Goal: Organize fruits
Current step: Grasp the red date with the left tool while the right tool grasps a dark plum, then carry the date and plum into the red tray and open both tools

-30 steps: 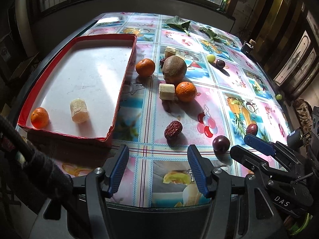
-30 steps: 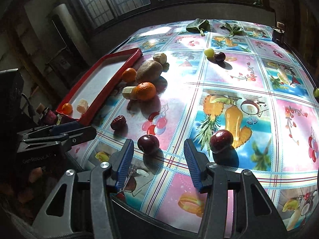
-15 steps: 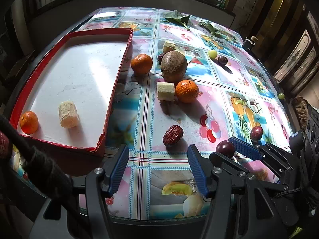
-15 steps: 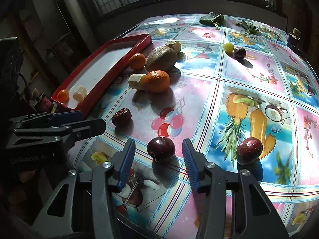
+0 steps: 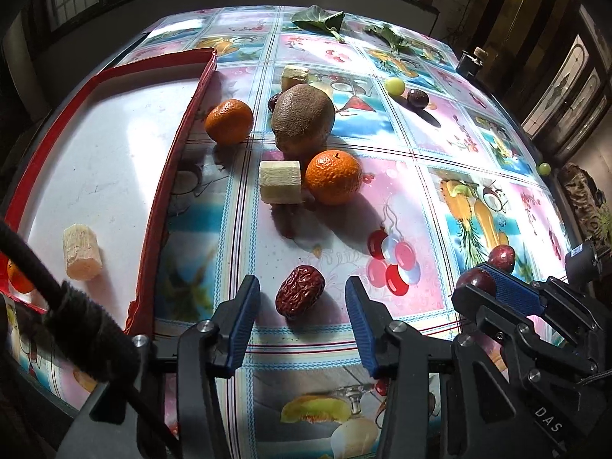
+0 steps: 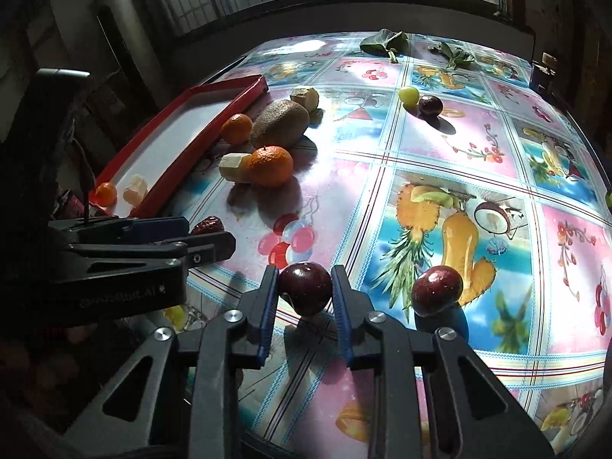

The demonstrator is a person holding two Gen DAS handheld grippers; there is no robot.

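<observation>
A wrinkled red date (image 5: 300, 290) lies on the fruit-print tablecloth between the jaws of my left gripper (image 5: 302, 281). Those jaws are closing, with a gap still showing on each side of the date. My right gripper (image 6: 305, 271) is shut on a dark red plum (image 6: 305, 287), its blue pads pressed against both sides. In the left wrist view that plum (image 5: 474, 279) shows at the right gripper's tip. The red tray (image 5: 168, 176) on the left holds a small orange (image 5: 19, 279) and a pale cane piece (image 5: 82, 252).
Two oranges (image 5: 332, 178) (image 5: 229, 120), a brown kiwi (image 5: 304, 118) and a pale cut chunk (image 5: 279, 187) cluster beside the tray. A second plum (image 6: 436, 290) sits right of the held one. A green grape (image 6: 408, 95), a dark grape (image 6: 430, 105) and leaves (image 6: 384, 42) lie farther back.
The left gripper moved forward and down over the date and its jaws narrowed. The right jaws closed onto the dark plum.
</observation>
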